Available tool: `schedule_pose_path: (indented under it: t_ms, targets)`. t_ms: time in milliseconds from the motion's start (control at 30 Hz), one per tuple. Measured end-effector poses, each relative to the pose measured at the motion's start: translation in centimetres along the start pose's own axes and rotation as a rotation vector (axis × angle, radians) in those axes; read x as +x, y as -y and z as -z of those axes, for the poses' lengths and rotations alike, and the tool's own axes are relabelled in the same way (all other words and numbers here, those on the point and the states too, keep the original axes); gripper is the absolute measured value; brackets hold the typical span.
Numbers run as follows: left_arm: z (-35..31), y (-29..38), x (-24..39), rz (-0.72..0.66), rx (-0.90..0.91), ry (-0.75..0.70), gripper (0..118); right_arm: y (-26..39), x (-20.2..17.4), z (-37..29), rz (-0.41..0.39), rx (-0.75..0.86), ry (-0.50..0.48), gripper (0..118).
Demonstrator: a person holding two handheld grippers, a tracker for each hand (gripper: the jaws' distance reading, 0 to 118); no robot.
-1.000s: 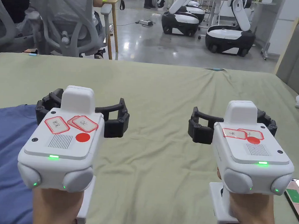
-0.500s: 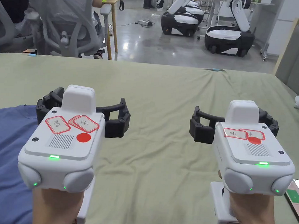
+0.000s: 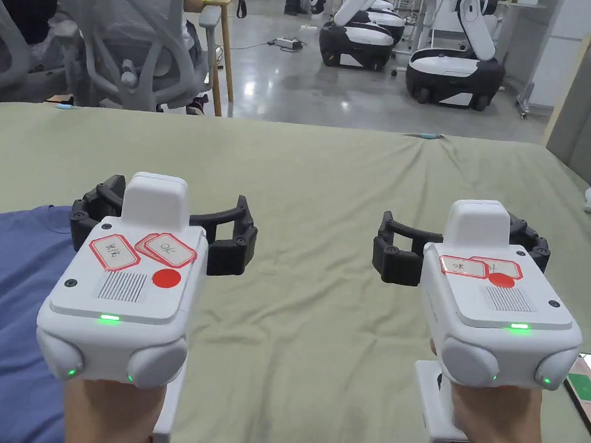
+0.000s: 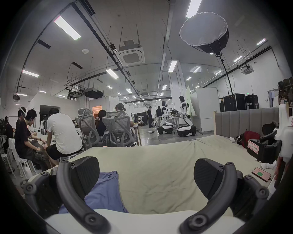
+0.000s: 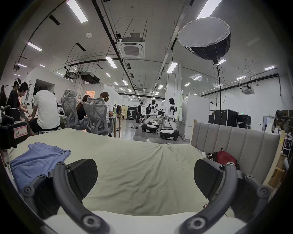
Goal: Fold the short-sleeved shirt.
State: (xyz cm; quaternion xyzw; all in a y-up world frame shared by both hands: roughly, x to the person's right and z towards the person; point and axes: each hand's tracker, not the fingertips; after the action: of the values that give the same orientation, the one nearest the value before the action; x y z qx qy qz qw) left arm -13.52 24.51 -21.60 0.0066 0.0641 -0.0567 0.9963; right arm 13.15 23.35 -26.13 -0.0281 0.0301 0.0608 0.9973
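Green sheet (image 3: 327, 189) covers the big bed, and a blue short-sleeved shirt (image 3: 7, 301) lies on its left side. Left gripper (image 4: 146, 178) hangs just over the shirt's edge with its jaws wide apart, holding nothing. Right gripper (image 5: 145, 177) is over bare sheet, well apart from the shirt, jaws wide apart too.

The left gripper (image 3: 162, 229) and right gripper (image 3: 461, 251) are held level, side by side and well apart, pointing forward. Both have jaws spread wide, holding nothing. A hand (image 3: 113, 411) grips each from below.
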Motion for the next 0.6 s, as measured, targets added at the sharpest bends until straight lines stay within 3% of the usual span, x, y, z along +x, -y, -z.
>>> schedule_pose_path:
  t_ms: [333,367,400,433,467,500,600]
  targets:
    - [0.1,0.2,0.0,-0.003,-0.009,0.010,116,0.2,0.0,-0.1,-0.007,-0.023,0.017,117]
    - [0.0,0.0,0.0,-0.018,-0.011,0.023,103,0.2,0.1,-0.1,-0.009,-0.028,0.017,104]
    - [-0.1,-0.1,-0.1,-0.034,-0.009,0.038,82,0.2,0.1,-0.1,-0.012,-0.032,0.023,84]
    - [-0.1,-0.1,0.0,-0.030,-0.005,0.032,54,0.2,0.2,-0.1,-0.025,-0.031,0.047,56]
    - [0.0,-0.2,0.2,-0.020,0.000,0.018,9,0.3,0.2,-0.1,-0.037,-0.028,0.080,19]
    - [0.1,-0.1,0.4,0.005,0.003,-0.007,0,0.3,0.3,-0.2,-0.039,-0.021,0.093,6]
    - [0.4,-0.3,0.2,-0.015,-0.010,0.035,0,0.2,1.0,-0.5,-0.019,-0.020,0.071,2]
